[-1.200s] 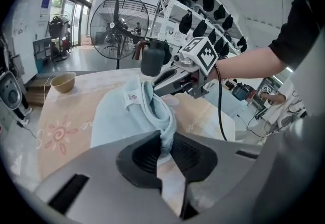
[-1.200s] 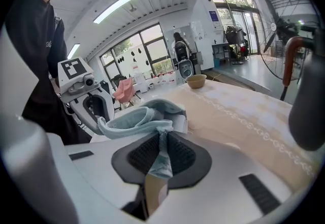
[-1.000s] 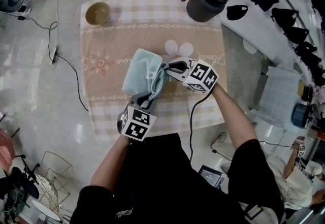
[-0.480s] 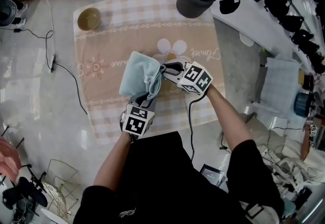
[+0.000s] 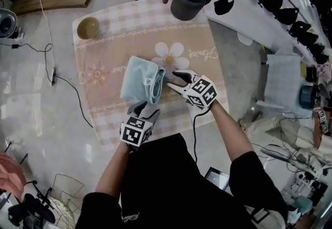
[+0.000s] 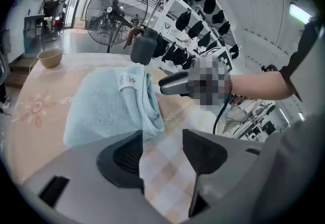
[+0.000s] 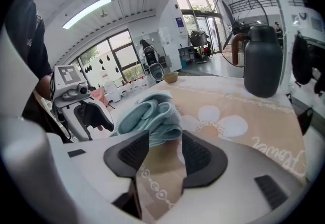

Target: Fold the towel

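I have the towel (image 5: 141,79) lying folded in a small pale-blue bundle on the checked tablecloth (image 5: 109,41), just left of the printed daisy (image 5: 170,56). My left gripper (image 5: 149,108) sits at the bundle's near edge. Its jaws have just been opening and now stand apart, with only the cloth's pattern showing between the pads and the towel just past the left one. My right gripper (image 5: 171,81) is just beside the towel's right edge (the side where the folded layers stack up). Its jaws have also just been opening, they pinch nothing, and the towel lies just beyond the tips. A bowl (image 5: 87,27) sits near the cloth's far left corner, and a dark jug (image 5: 188,0) stands at its far right.
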{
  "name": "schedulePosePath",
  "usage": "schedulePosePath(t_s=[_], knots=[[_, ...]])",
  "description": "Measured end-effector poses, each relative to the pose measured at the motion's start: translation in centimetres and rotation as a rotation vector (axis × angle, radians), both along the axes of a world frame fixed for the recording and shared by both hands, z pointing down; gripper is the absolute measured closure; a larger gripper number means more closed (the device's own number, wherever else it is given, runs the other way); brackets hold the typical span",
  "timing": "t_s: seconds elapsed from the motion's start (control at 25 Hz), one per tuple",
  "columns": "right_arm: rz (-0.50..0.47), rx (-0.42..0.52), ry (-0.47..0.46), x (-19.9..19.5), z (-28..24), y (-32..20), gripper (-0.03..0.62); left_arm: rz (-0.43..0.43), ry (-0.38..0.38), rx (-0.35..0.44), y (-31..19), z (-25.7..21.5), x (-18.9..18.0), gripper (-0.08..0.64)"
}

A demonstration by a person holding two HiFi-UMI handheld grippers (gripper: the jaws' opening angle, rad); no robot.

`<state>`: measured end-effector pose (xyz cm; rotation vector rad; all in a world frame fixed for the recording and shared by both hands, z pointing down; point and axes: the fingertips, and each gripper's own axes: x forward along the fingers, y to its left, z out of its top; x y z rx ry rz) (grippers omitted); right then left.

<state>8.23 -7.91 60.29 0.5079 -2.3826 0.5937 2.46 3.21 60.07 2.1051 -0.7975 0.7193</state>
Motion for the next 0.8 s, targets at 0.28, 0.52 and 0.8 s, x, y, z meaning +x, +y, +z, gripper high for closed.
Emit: schedulePosePath(t_s=[0.28, 0.52, 0.8], knots=[[0.133, 0.003, 0.031, 0.5, -1.1, 4.5, 0.407, -0.088, 0.011, 0.014, 1.3, -1.1, -3.7, 0.331], [0.276, -0.016, 0.041, -0.8, -2.1, 7.8, 0.408, -0.247, 0.022, 0.063, 1.5, -2.3, -7.7, 0.331], [0.334, 0.002, 0.073, -2.4, -3.2, 10.4, 0.414, -0.338, 0.029, 0.066, 2.4, -2.7, -10.4, 0.333]])
